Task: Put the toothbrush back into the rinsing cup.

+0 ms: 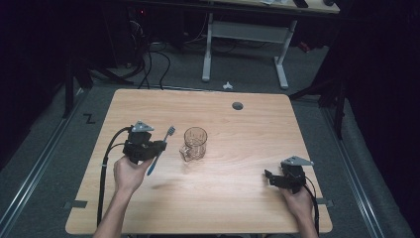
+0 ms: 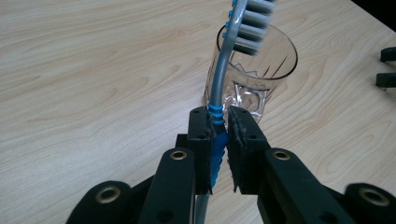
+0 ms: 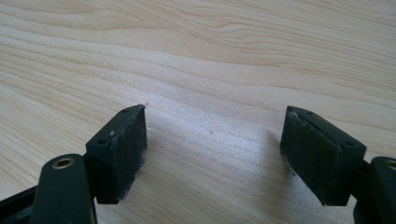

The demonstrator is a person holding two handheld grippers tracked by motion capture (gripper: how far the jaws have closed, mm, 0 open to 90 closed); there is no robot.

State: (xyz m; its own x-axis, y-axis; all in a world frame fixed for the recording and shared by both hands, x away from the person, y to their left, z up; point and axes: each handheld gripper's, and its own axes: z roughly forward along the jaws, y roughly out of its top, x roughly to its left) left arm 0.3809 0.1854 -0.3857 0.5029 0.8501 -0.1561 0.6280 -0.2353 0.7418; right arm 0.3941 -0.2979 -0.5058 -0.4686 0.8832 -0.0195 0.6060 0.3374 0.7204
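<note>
My left gripper (image 1: 159, 146) (image 2: 218, 122) is shut on a blue and grey toothbrush (image 1: 161, 149) (image 2: 219, 88), pinching the blue ribbed part of its handle. The brush stands nearly upright above the table, bristle head on top. A clear glass mug (image 1: 194, 143) (image 2: 252, 65) sits upright on the wooden table (image 1: 223, 198) just right of the brush, apart from it. In the left gripper view the brush head overlaps the mug's rim. My right gripper (image 1: 268, 177) (image 3: 215, 144) rests at the table's right front, jaws wide apart with only bare wood between them.
A round grey cable hole (image 1: 237, 105) lies near the table's far edge. Beyond the table stand a white desk frame (image 1: 282, 59) and loose cables on the floor (image 1: 148, 54). The right gripper's jaw tips (image 2: 386, 65) show at the right edge of the left gripper view.
</note>
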